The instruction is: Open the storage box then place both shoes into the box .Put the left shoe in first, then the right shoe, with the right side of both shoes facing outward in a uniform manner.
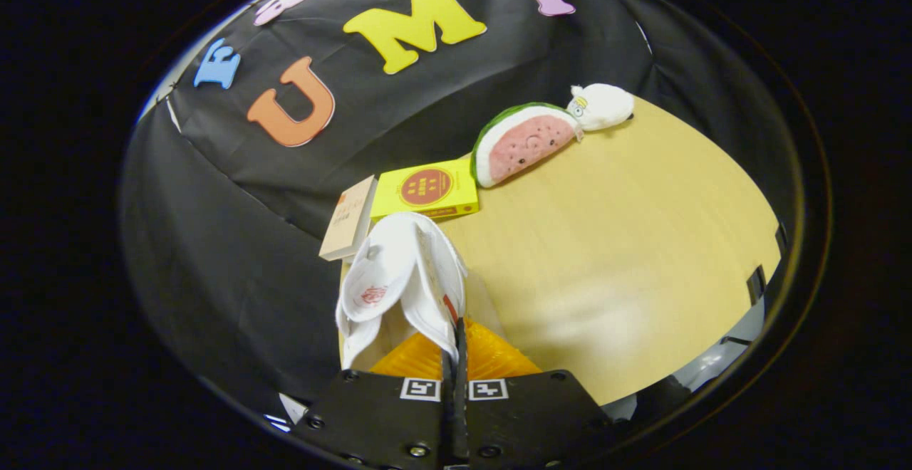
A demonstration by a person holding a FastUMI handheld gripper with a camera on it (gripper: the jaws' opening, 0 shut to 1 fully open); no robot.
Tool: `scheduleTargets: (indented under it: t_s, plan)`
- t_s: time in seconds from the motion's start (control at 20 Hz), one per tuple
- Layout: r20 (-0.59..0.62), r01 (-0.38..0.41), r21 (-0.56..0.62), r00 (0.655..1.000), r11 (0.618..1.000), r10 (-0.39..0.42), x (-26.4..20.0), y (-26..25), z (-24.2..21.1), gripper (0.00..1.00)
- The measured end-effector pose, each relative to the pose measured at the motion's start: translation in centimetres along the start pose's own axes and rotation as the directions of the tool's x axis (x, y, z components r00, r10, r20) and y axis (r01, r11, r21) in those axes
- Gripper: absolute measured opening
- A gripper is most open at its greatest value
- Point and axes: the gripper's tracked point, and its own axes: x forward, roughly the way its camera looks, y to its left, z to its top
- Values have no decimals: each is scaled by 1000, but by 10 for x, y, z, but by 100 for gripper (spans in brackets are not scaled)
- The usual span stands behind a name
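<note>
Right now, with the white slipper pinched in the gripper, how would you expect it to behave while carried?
The white slipper looks soft and thin, so it will probably flop. The gripper pinches only its edge, so it may swing or slip. It appears light.

A pale wooden table (627, 256) spreads wide beneath a black cloth wall (214, 242). Along the table's far edge sits a row of odds and ends — a yellow box (425, 189) lying flat with a round dark-red emblem on its top, and just beside it a tan book (349, 218) standing tilted, its cover bearing small print too fine to tell. On the yellow box's other side, touching its corner, lies a watermelon-slice plush (524, 144) — green rind, white band, pink face. A small white plush (600, 106) rests against the far end of the slice.
</note>
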Motion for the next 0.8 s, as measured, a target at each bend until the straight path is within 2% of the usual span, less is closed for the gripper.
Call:
scheduleTargets:
  t_s: [0.3,0.55,0.7,0.8]
  plan:
    - [-36,52,-25,998,998,-53,46,25,-39,0]
    - [35,161,-47,987,986,-159,71,14,-44,0]
    - [134,249,-101,963,963,-235,77,3,-41,0]
    - [140,303,-119,948,946,-286,84,-8,-49,0]
